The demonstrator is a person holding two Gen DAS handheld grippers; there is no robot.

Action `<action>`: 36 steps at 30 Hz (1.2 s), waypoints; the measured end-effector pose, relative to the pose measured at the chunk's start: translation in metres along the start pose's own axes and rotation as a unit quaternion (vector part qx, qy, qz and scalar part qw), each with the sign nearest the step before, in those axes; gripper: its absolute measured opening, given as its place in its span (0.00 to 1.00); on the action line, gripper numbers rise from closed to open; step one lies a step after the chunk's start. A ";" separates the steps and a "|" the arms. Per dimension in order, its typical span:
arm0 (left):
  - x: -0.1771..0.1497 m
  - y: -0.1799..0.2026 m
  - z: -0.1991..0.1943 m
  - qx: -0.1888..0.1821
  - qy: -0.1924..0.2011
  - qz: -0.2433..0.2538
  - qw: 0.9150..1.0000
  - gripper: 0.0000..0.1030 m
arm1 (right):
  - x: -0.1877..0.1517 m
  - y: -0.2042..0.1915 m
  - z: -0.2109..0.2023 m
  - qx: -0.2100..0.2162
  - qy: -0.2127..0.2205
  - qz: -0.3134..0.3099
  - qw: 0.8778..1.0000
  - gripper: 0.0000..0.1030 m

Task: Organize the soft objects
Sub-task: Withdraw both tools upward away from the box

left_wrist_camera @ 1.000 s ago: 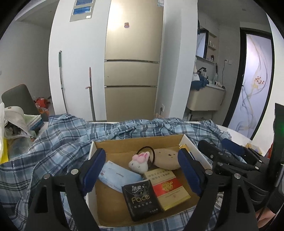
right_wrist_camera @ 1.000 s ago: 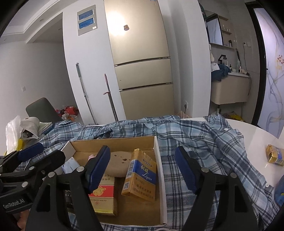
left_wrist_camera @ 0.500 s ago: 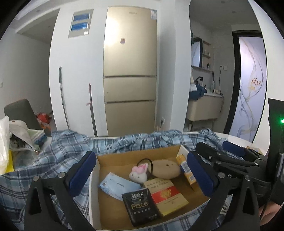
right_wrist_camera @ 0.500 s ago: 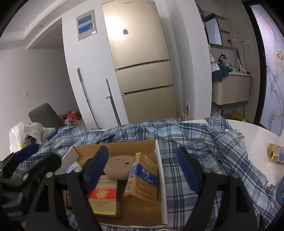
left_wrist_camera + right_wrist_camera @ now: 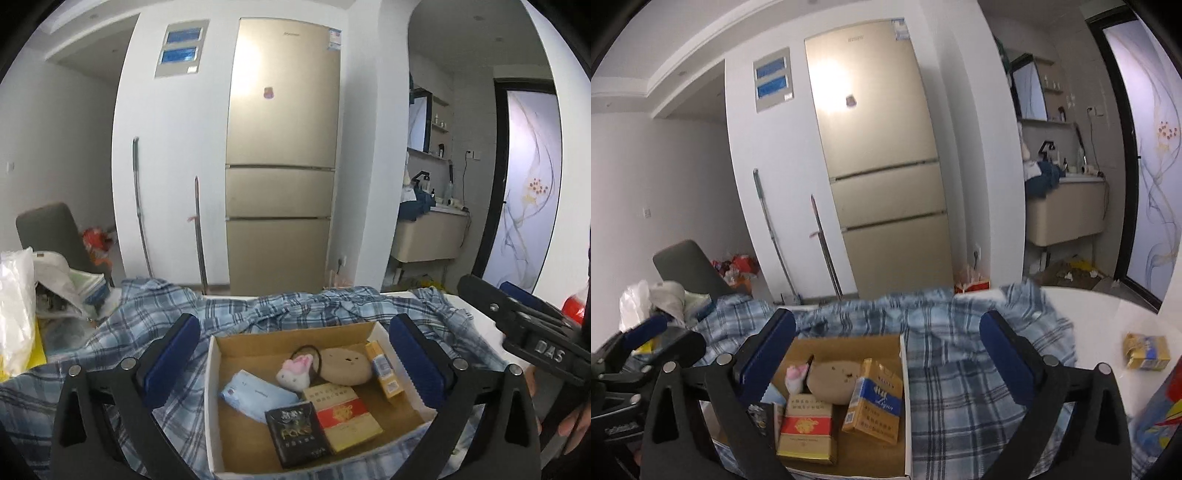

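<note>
Here, reading from the left edge across, a white plastic bag (image 5: 13,314) and a heap of papers sit at the table's far side, beside a grey chair (image 5: 51,236). Next comes the blue plaid shirt (image 5: 122,332), spread wide over the table; it seems to serve as the ground the sorting is done on, since the cardboard box (image 5: 212,391) rests squarely on top of it.

The left gripper (image 5: 295,363) hangs over the near end of the box with its blue pads spread as wide as they go and nothing between them: released, gripping nothing. Inside the box, again from the left, lie a pale blue tissue packet (image 5: 255,395), a black packet (image 5: 297,434), a small white plush rabbit (image 5: 295,371) with a dark hair tie behind it, a red and gold carton (image 5: 341,415), a round tan cushion (image 5: 345,363), and a yellow and blue carton (image 5: 382,369) standing against the right wall. The soft things are gathered at the middle and back, probably so the box keeps them together.

The right gripper (image 5: 888,363) floats above the box's right wall (image 5: 903,387) and the shirt beyond, its jaws opening, with nothing pinched between them. In its view the yellow and blue carton leans upright just inside that wall. Further right, the white table (image 5: 1108,317) lies bare of cloth, and a crumpled yellow pack (image 5: 1147,350) sits there alone, well apart from the box, apparently not yet sorted.
</note>
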State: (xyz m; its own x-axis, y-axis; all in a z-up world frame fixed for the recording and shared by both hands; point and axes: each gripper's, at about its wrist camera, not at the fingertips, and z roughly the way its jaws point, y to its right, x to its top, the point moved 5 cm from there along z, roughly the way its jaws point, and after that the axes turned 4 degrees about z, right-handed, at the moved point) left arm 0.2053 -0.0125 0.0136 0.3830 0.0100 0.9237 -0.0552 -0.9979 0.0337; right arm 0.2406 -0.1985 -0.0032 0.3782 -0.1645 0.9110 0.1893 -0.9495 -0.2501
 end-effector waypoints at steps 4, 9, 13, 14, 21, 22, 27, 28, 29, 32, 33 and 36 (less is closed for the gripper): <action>0.014 0.010 -0.028 -0.011 0.015 0.005 1.000 1.00 | 0.011 -0.007 -0.027 0.021 0.003 -0.019 1.000 0.97; 0.026 0.022 -0.073 -0.008 0.054 0.014 0.998 1.00 | 0.010 -0.018 -0.063 0.010 0.005 -0.075 0.997 0.97; 0.022 0.033 -0.103 -0.013 0.066 0.017 0.998 1.00 | -0.002 -0.020 -0.076 -0.004 -0.034 -0.098 0.995 0.98; 0.020 0.034 -0.107 -0.016 0.064 0.019 0.998 1.00 | -0.005 -0.019 -0.079 -0.006 -0.041 -0.097 0.994 0.98; -0.021 0.044 -0.124 -0.029 0.034 0.029 0.999 1.00 | -0.031 0.010 -0.100 0.015 -0.082 -0.040 0.996 0.98; -0.027 0.044 -0.122 -0.033 0.026 0.027 0.999 1.00 | -0.034 0.013 -0.101 0.014 -0.085 -0.037 0.996 0.98; -0.055 0.043 -0.117 -0.007 0.017 0.038 0.999 1.00 | -0.051 0.021 -0.098 0.013 -0.092 -0.039 0.995 0.98; -0.058 0.044 -0.115 -0.004 0.015 0.042 0.999 1.00 | -0.054 0.022 -0.096 0.016 -0.097 -0.038 0.994 0.98; -0.061 0.045 -0.111 -0.004 0.009 0.042 0.999 1.00 | -0.057 0.022 -0.092 0.018 -0.104 -0.038 0.994 0.98; -0.067 0.043 -0.102 -0.021 -0.011 0.031 0.999 1.00 | -0.067 0.022 -0.085 0.021 -0.121 -0.041 0.992 0.98; -0.070 0.041 -0.099 -0.018 -0.015 0.031 0.999 1.00 | -0.071 0.021 -0.082 0.024 -0.128 -0.045 0.990 0.98; -0.079 0.035 -0.094 -0.007 -0.026 0.028 0.999 1.00 | -0.080 0.019 -0.079 0.028 -0.139 -0.054 0.988 0.98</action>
State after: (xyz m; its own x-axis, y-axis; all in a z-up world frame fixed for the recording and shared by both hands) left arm 0.0864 -0.0424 -0.0221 0.4262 -0.0500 0.9032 -0.0915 -0.9957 -0.0120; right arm 0.1426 -0.2249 -0.0552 0.5863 0.0245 0.8097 0.2890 -0.9401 -0.1808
